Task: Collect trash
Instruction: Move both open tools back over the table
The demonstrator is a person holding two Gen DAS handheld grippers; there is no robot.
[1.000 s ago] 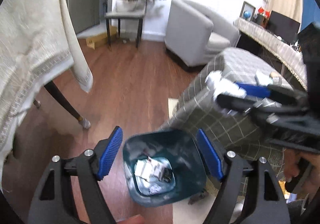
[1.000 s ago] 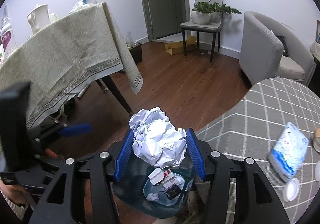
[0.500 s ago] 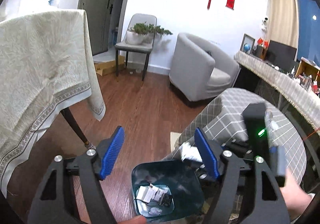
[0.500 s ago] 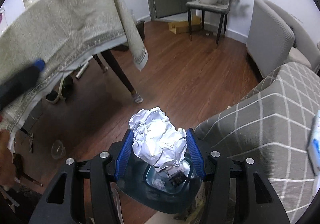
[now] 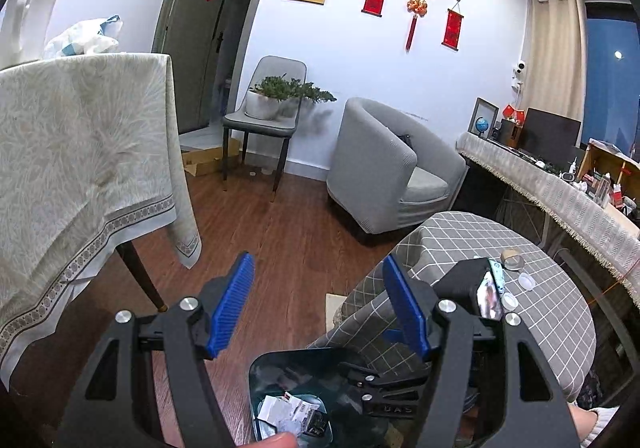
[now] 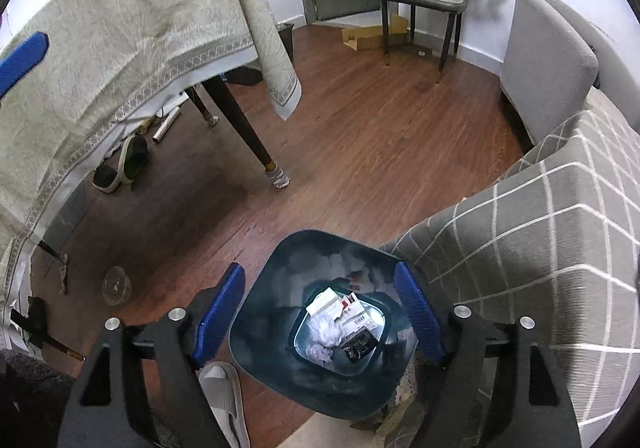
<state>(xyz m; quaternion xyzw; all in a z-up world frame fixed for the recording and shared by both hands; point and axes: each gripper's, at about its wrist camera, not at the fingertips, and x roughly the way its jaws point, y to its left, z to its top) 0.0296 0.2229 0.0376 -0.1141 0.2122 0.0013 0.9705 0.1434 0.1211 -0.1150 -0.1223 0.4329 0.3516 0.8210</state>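
The right tongs (image 6: pixel 320 312) are hanging directly over the dark teal waste bin (image 6: pixel 276 288), which stands on the wood floor against the checked-cloth worktop (image 6: pixel 540 248), placed there so dropped rubbish falls straight in. Their blue jaws are opening with nothing between them, and crumpled white paper (image 6: pixel 328 330) is lying at the bin's bottom among small cartons. The left tongs (image 5: pixel 316 308) are standing apart and empty, aimed toward the room at twelve o'clock, clear of the drop. On the checked worktop, at about three o'clock in the left view, a tape roll (image 5: pixel 511 259) and small lids are waiting, probably the next pickings.
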